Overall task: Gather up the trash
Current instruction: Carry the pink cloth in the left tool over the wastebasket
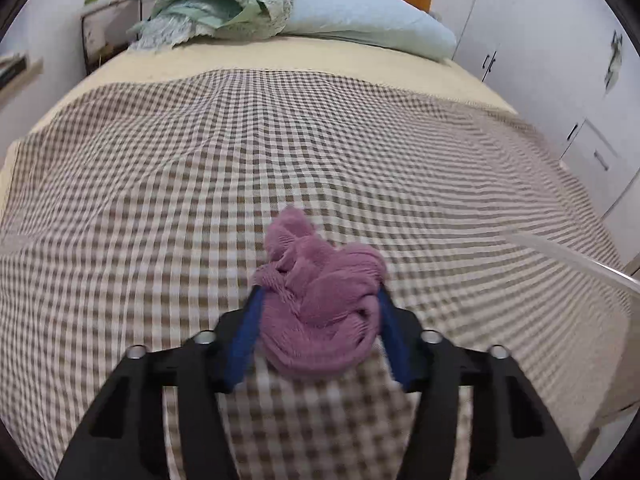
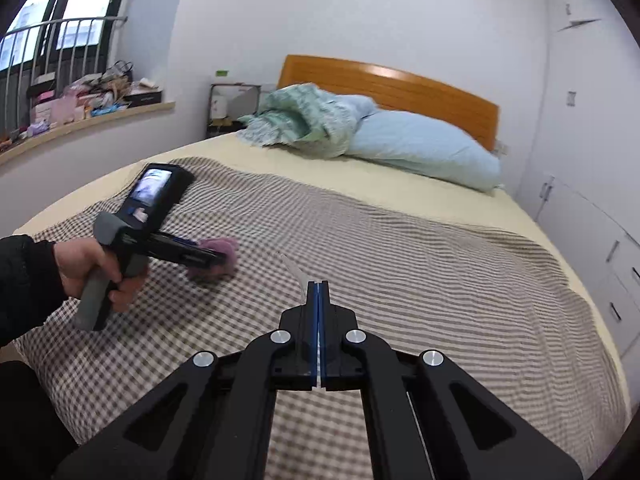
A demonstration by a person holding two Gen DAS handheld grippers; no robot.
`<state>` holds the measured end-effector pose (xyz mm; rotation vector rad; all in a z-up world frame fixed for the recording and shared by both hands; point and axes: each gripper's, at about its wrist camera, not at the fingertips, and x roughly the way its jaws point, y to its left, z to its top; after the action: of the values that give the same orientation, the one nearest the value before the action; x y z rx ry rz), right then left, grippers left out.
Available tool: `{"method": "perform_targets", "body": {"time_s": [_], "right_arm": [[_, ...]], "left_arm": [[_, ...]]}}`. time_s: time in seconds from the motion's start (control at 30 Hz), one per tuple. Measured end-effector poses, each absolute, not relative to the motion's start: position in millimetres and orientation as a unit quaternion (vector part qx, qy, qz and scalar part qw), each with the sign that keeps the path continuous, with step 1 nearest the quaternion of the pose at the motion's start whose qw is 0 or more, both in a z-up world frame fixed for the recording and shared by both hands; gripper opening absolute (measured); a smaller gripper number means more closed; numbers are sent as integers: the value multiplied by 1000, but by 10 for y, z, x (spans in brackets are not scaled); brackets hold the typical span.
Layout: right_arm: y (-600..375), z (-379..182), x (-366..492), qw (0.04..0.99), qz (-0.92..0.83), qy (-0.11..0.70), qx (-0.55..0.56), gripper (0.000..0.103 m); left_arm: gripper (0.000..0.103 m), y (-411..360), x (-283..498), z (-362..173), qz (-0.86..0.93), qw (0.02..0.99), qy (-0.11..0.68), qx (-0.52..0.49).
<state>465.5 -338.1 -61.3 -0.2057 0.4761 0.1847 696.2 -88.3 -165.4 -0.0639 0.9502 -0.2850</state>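
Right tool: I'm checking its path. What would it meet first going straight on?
Probably the checked blanket just beyond the shut right tool, though a thin clear strip sits at its tips; depth is unclear.

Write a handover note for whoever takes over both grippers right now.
Left hand-held gripper: closed on the bunched purple knit cloth, at the near part of the checked blanket on the bed.
Right hand-held gripper: shut, with a thin clear plastic strip sticking out from its tips above the blanket.
Done: both pieces picked up.
Left: no bin in view; find one and drop both in.
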Motion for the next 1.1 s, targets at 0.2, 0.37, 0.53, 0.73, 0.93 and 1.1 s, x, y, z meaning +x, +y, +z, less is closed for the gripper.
{"method": "perform_targets", "body": {"time_s": [0.2,0.37,0.53,0.73,0.93,1.1], "right_arm": [[-3846,-513,4016,966,44,236,-93,0],[-4312,-537,3170,959,-8,271,-87,0],[-4670,-725,2237,938,-72,330,-74,0],[-5004,-1147,1534,911,-128,388,-48,0],[-5207,-2146,1471,870,-132,472,-59,0],[-5303,-2925,1547,845,-113,522,-23,0]], "left_arm": [[39,-1107,6250,-1049,-190,885,424,-9],[24,-1697,5357,-721,-276,867,414,17],[23,-2308,4533,-689,-351,846,397,62],[23,-3039,3814,-890,-436,788,422,106],[23,-3542,3484,-1268,-442,759,451,156],[23,-3784,3343,-1510,-434,746,477,167]]}}
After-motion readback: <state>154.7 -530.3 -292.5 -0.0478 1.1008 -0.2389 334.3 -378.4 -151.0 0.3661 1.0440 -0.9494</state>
